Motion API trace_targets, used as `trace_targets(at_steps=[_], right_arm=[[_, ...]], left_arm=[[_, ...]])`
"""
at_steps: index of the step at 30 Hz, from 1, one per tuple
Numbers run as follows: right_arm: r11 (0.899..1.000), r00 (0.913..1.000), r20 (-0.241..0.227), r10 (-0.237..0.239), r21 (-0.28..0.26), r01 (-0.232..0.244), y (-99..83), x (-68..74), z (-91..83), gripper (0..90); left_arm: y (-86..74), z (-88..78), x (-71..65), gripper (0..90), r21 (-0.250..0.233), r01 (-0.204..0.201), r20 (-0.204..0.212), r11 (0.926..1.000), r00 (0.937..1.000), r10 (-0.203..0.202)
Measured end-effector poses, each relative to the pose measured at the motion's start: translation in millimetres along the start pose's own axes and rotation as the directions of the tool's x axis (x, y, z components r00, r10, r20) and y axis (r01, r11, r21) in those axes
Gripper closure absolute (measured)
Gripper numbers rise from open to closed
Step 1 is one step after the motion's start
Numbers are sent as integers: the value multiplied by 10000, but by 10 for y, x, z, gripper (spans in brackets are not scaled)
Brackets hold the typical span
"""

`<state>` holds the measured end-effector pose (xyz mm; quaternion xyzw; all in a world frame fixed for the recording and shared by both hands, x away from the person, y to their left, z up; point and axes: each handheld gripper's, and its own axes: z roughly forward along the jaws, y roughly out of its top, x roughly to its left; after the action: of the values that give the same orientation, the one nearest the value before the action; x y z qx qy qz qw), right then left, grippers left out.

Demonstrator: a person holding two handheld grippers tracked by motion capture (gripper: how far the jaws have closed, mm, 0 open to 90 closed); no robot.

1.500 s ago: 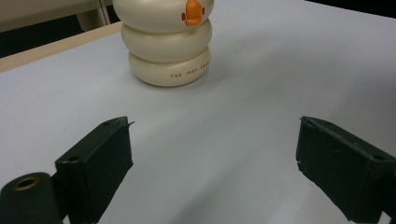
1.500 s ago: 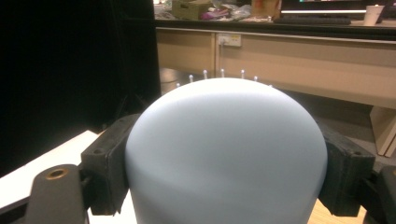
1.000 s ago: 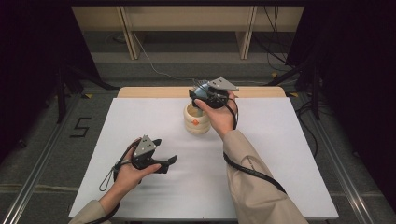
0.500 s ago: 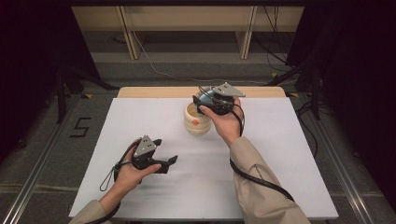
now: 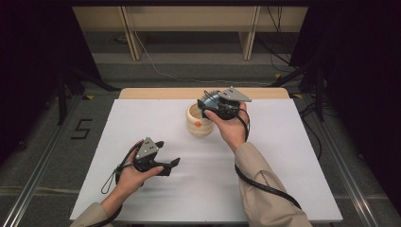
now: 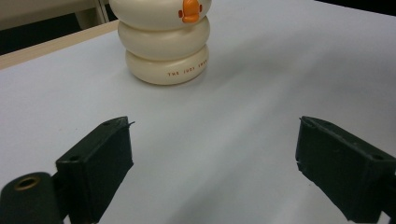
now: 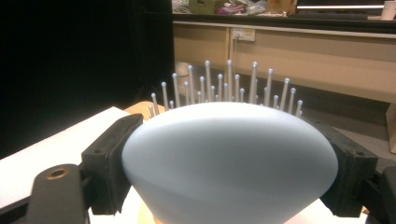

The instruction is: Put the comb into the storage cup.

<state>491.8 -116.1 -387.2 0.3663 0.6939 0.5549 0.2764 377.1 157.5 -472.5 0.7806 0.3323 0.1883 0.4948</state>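
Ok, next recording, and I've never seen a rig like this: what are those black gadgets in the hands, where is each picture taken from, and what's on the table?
No robot here: a person holds a hand-held two-jaw gripper in each hand. The high view looks down on the white table from above the person's side. The other two pictures come from small cameras riding on each gripper, looking out along its black jaws.

The left gripper is open and empty, low over the table. Its camera faces a cream ribbed cup with an orange mark, standing on the table.

The right gripper is clamped on a pale blue hairbrush with ball-tipped bristles, held at the cup's rim. I cannot tell whether brush and cup touch.
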Motion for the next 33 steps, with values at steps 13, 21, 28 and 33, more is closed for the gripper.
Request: trace_targets(at_steps=[13, 21, 28, 33], right_arm=[[10000, 10000, 0, 43, 51, -43, -45, -10, -50, 200], [10000, 10000, 13, 48, 22, -48, -50, -10, -48, 199], [10000, 10000, 57, 57, 44, -58, -49, -12, -52, 186], [10000, 9999, 83, 61, 68, -62, -54, -17, -55, 166]], left_arm=[[-6, 7, -5, 105, 25, -7, 9, 10000, 10000, 7], [-9, 10, -5, 105, 30, -5, 17, 10000, 10000, 4], [-8, 11, -7, 105, 31, -18, 13, 10000, 10000, 18], [-10, 13, -5, 105, 45, -5, 10, 10000, 10000, 5]])
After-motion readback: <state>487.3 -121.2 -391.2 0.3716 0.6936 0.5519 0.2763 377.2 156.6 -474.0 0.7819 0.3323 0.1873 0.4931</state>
